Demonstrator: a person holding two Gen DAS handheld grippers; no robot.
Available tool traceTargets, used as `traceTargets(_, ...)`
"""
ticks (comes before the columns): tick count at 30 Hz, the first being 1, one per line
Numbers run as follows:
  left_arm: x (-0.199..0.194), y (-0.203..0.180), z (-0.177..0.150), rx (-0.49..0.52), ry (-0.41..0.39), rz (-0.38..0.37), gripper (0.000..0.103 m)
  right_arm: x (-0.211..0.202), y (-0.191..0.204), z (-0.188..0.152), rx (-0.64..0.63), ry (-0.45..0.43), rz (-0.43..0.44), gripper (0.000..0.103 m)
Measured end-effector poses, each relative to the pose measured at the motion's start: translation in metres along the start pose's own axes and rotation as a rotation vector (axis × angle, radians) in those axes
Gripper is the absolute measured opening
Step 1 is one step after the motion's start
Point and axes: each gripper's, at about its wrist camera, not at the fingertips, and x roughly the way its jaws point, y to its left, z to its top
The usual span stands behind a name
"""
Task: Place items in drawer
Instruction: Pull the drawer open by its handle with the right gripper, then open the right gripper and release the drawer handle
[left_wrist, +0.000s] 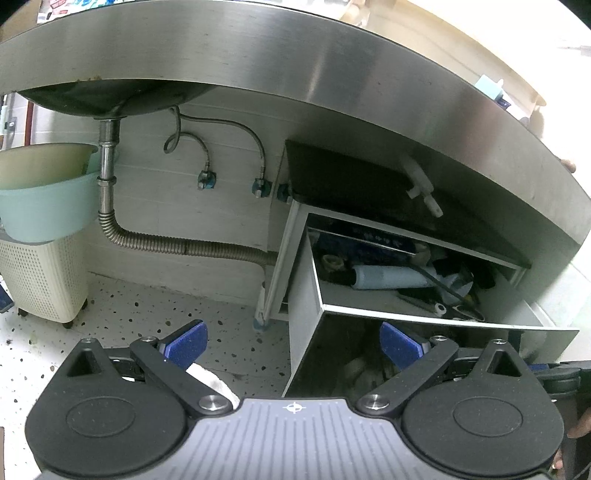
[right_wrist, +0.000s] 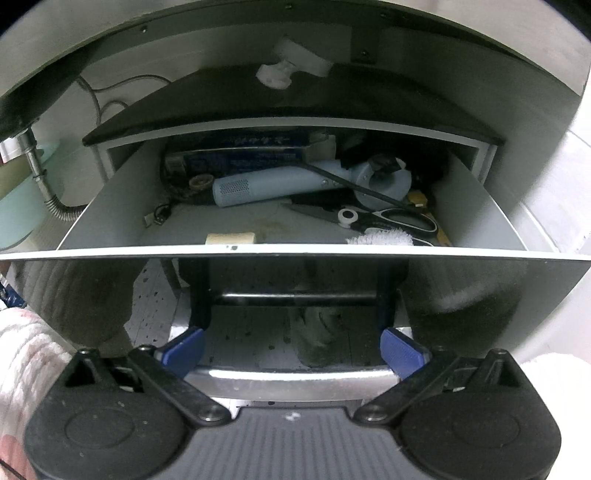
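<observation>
Under a steel counter a white drawer (right_wrist: 295, 252) with a glossy black front stands pulled out. Inside lie a light blue hair dryer (right_wrist: 273, 184), black-handled scissors (right_wrist: 388, 219), a white brush (right_wrist: 380, 240), a blue box (right_wrist: 240, 155) and a beige block (right_wrist: 231, 238). My right gripper (right_wrist: 293, 350) is open in front of the drawer; the silver handle bar (right_wrist: 291, 374) runs between its blue-padded fingers without being clamped. My left gripper (left_wrist: 291, 347) is open and empty, low and left of the drawer (left_wrist: 424, 319), whose front corner is between its fingertips.
The steel counter edge (left_wrist: 295, 74) overhangs the drawer. To the left are a sink drain pipe (left_wrist: 107, 166), a corrugated hose (left_wrist: 184, 245), a teal basin (left_wrist: 44, 199) on a perforated cream basket (left_wrist: 44, 280), and a speckled floor (left_wrist: 147, 314). A fluffy sleeve (right_wrist: 22, 350) shows at the left.
</observation>
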Motion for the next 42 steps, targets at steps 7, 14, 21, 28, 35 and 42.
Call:
traceTargets(7,0.0,0.0,0.001,0.001,0.0,-0.004,0.102,-0.001,0.0,-0.002,0.001,0.009,0.001,0.102)
traceTargets(14,-0.003,0.002,0.002,0.002,-0.02,-0.018,0.101,0.001,0.0,0.0,0.001,0.011,0.002,0.102)
traceTargets(21,-0.005,0.004,0.003,-0.009,-0.039,-0.032,0.101,0.001,-0.001,-0.002,0.0,0.011,0.003,0.102)
traceTargets(28,-0.004,0.003,0.003,-0.002,-0.032,-0.027,0.101,0.0,-0.001,-0.002,-0.002,0.006,0.005,0.102)
traceTargets(35,-0.002,0.003,0.003,-0.004,-0.025,-0.024,0.101,-0.002,-0.002,-0.003,0.001,0.002,0.008,0.101)
traceTargets(42,-0.002,0.002,0.002,0.002,-0.023,-0.021,0.101,-0.031,-0.009,-0.01,0.02,-0.048,0.041,0.101)
